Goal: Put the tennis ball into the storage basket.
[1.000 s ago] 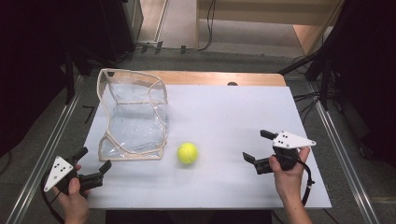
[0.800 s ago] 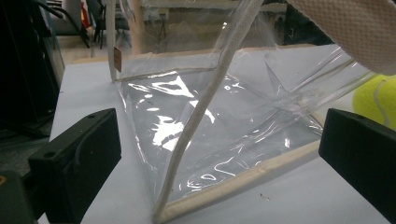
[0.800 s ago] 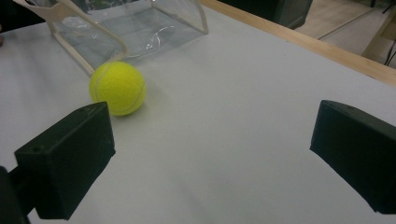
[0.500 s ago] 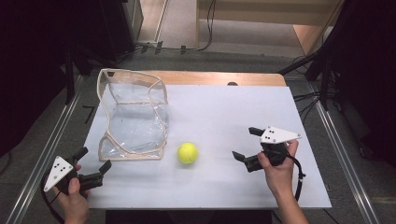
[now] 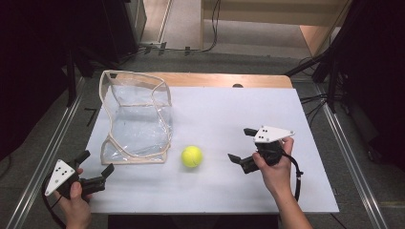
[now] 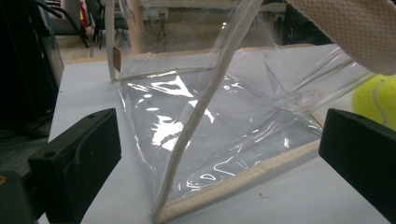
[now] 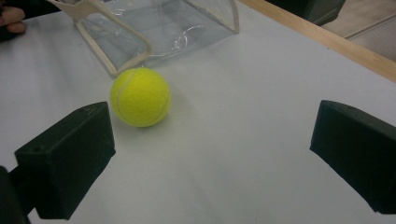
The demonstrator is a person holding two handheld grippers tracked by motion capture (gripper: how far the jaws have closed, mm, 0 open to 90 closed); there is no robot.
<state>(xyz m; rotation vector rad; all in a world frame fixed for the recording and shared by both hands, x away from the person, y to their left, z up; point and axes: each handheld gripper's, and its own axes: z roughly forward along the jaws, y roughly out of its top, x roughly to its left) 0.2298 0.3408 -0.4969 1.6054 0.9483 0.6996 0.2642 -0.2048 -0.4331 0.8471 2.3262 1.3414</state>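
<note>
1. A white table (image 5: 296, 119) with a wooden far edge is seen under dim surroundings, with dark stands and cables on the floor around it.
2. A clear bag (image 5: 136, 119) with pale trim stands crumpled at the table's left. A tennis ball (image 5: 192, 156) lies on the bare top just beside the bag's near right corner, apart from it.
3. The right gripper (image 5: 241, 145) is held low to the right of the ball, near it but not touching, and its jaws are spread wide and aimed leftward at the ball.
4. The left gripper (image 5: 98, 162) is held at the table's near left corner, just short of the bag, with its jaws also spread wide and nothing between them.
5. The step in hand is judged to be the reach for the ball, presumably so that it can be put into the bag. For the next move, the right jaws would need to be brought level around the ball's middle before being closed, since a round ball may roll off at a glancing touch.
6. In the right gripper view the ball (image 7: 140, 96) is seen left of centre, nearer the left jaw, so a small correction is called for; this offset cannot be read from the high view.
7. In the left gripper view the bag's trim (image 6: 205, 107) and creased film are shown close up, with the ball (image 6: 376, 100) glimpsed behind the right jaw.
</note>
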